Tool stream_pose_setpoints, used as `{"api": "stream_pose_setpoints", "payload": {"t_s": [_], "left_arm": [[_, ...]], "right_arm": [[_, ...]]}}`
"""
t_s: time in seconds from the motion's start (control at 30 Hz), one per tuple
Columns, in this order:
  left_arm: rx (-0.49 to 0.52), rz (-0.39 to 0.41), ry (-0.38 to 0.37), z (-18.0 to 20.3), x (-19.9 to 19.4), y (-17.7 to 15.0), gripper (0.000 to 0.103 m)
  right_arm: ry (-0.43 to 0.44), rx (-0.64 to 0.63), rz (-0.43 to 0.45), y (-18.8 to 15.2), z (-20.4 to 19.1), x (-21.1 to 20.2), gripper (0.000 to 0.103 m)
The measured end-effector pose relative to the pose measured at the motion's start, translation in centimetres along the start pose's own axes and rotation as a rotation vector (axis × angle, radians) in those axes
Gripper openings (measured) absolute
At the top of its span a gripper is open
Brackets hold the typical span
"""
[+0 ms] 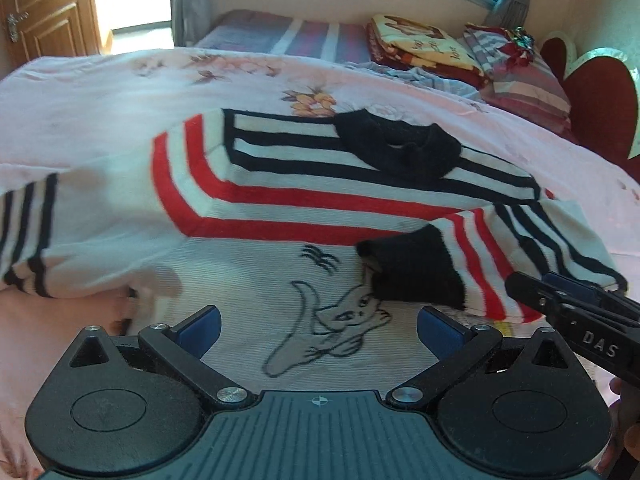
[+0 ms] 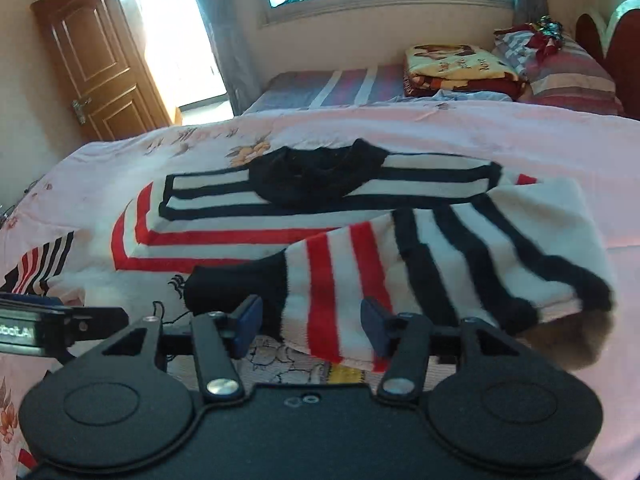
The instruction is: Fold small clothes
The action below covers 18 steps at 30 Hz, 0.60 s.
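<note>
A small white sweater (image 1: 280, 208) with red and black stripes and a black collar (image 1: 400, 148) lies flat on the pink bedspread (image 1: 100, 92). Its right sleeve (image 2: 360, 264) is folded inward across the chest, its black cuff (image 2: 236, 284) over a cartoon drawing (image 1: 332, 328). My left gripper (image 1: 320, 320) hovers open above that drawing with nothing between its pads. My right gripper (image 2: 310, 320) stands open just over the folded sleeve, whose striped end shows between the blue pads without being pinched. In the left wrist view the right gripper (image 1: 532, 288) comes in from the right beside the cuff.
The other sleeve (image 1: 28, 236) stretches out to the left. Folded blankets (image 2: 456, 68) and striped pillows (image 2: 568, 76) sit at the head of the bed, under a window. A wooden door (image 2: 96, 64) stands at the far left. The left gripper (image 2: 80, 320) shows at the right wrist view's left edge.
</note>
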<state>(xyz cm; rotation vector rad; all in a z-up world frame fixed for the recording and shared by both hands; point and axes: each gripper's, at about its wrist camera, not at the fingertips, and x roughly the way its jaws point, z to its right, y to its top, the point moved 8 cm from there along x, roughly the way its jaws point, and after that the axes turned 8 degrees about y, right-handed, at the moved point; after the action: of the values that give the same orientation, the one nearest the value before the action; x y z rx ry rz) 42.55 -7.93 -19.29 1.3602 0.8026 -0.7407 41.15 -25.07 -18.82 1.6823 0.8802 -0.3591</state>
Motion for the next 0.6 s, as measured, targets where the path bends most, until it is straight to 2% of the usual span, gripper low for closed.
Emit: {"api": "stream_pose_setpoints", "payload": {"t_s": [0.1, 0.2, 0.27, 0.37, 0.47, 0.53, 0.6], "left_arm": [[-0.05, -0.041, -0.112, 2.0, 1.7, 0.1, 0.103], [-0.149, -0.091, -0.202, 3.1, 3.7, 0.0, 0.102], [-0.183, -0.098, -0.226, 3.6, 4.7, -0.1, 0.061], [-0.192, -0.088, -0.243, 4.1, 5.6, 0.2, 0.058], [-0.197, -0.063, -0.265, 5.0, 5.9, 0.7, 0.058], [-0.195, -0.058, -0.261, 5.5, 6.3, 0.9, 0.021], [-0.213, -0.051, -0.275, 5.7, 6.2, 1.1, 0.018]], "right_arm": [[-0.099, 0.018, 0.071, 0.1, 2.5, -3.9, 0.062], [-0.185, 0.035, 0.099, -0.8, 5.4, -6.5, 0.062], [-0.219, 0.054, 0.089, -2.0, 6.9, -7.0, 0.061], [-0.271, 0.059, 0.093, -3.3, 8.0, -7.9, 0.06], [-0.313, 0.072, 0.134, -3.9, 8.6, -9.3, 0.066], [-0.353, 0.056, 0.124, -4.3, 9.4, -9.2, 0.072], [-0.372, 0.042, 0.081, -4.7, 10.1, -8.1, 0.069]]}}
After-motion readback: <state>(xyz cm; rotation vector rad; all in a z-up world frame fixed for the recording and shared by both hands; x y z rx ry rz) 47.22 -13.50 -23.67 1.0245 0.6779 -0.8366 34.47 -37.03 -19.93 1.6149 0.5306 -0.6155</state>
